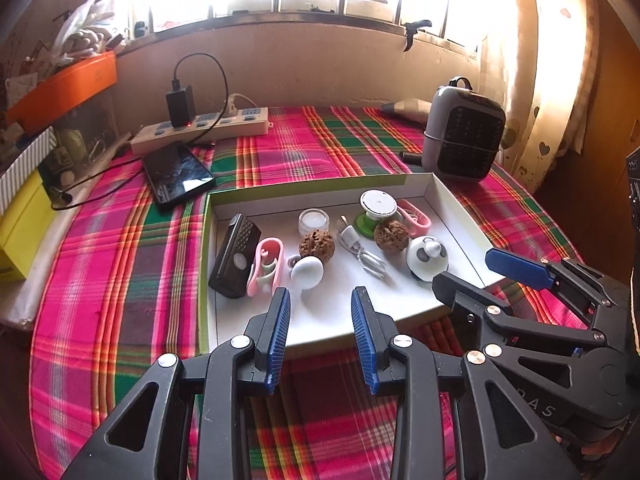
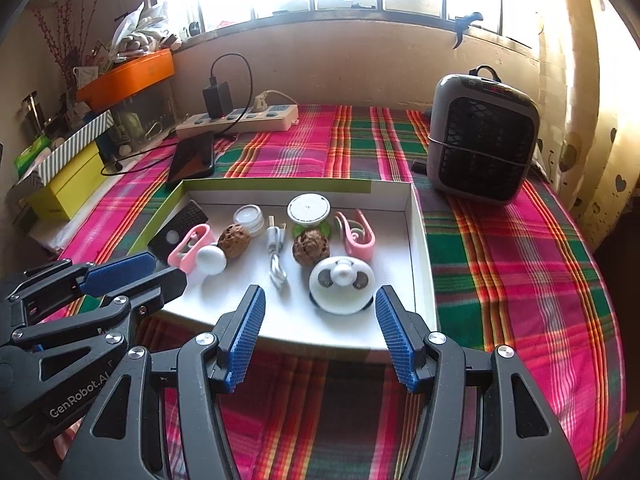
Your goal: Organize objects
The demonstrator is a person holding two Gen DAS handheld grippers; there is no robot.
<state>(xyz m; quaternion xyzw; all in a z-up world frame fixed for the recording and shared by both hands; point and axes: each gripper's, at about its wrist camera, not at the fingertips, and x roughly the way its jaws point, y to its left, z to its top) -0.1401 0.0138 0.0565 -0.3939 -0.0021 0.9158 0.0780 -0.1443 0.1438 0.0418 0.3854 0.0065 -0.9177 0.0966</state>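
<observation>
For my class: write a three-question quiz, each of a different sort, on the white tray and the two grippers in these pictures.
1. True or false: the left gripper holds a walnut.
2. Which item lies nearest the right gripper? A the panda-faced round gadget B the small clear jar C the phone
3. Fill in: the white cable lies between two ____.

Key:
1. False; both grippers are open and empty.
2. A.
3. Walnuts, inside the white tray.

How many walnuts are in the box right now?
2. One walnut lies left of the white cable, beside the white knob. The other walnut lies right of the cable, just behind the panda toy. None seems hidden in the box.
</observation>
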